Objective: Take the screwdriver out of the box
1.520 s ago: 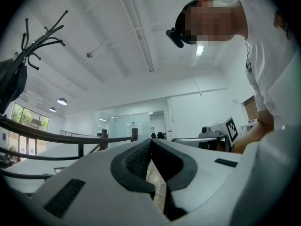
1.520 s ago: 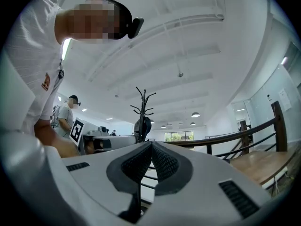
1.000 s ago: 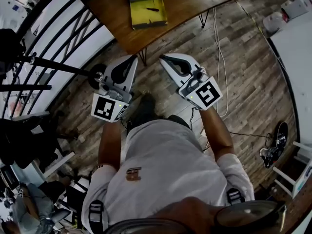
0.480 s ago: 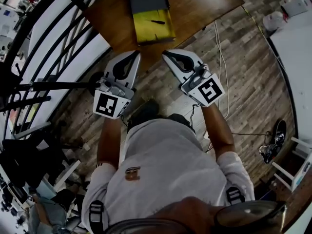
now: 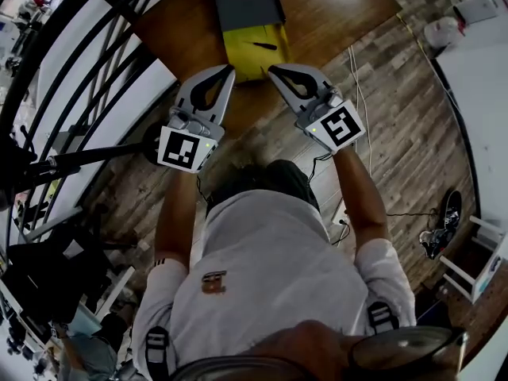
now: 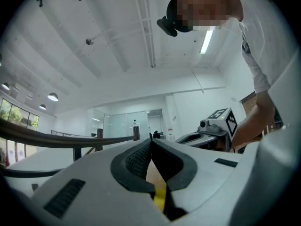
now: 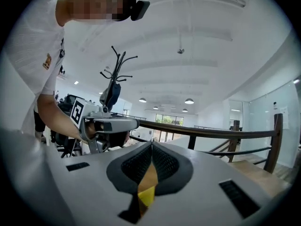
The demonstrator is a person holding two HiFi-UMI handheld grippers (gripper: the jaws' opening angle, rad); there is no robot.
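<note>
- As the person held them out side by side, the left tongs (image 5: 231, 68) were shut, with the two tips touching and nothing between them.
- The right tongs (image 5: 271, 70) were shut the same way, tips together, holding nothing.
- Both pairs of tips pointed at the near end of the box (image 5: 252, 55), one on each side of it. I could not tell if they touched it.
- The box was yellow inside, and its grey lid (image 5: 249, 9) lay open and flat on the far side.
- The screwdriver (image 5: 261, 45), thin and dark, lay inside the box on the yellow part, not held by anything.
- The box sat at the near edge of the brown table (image 5: 333, 6), close to the table's near corner.
- The person's bare arms reached out from a white shirt (image 5: 270, 268) to hold the tongs.
- Beside the table was a wooden floor (image 5: 413, 117), with a white cable (image 5: 355, 78) lying on it on the right.
- A dark rail (image 7: 211, 133) ran along past the table.
</note>
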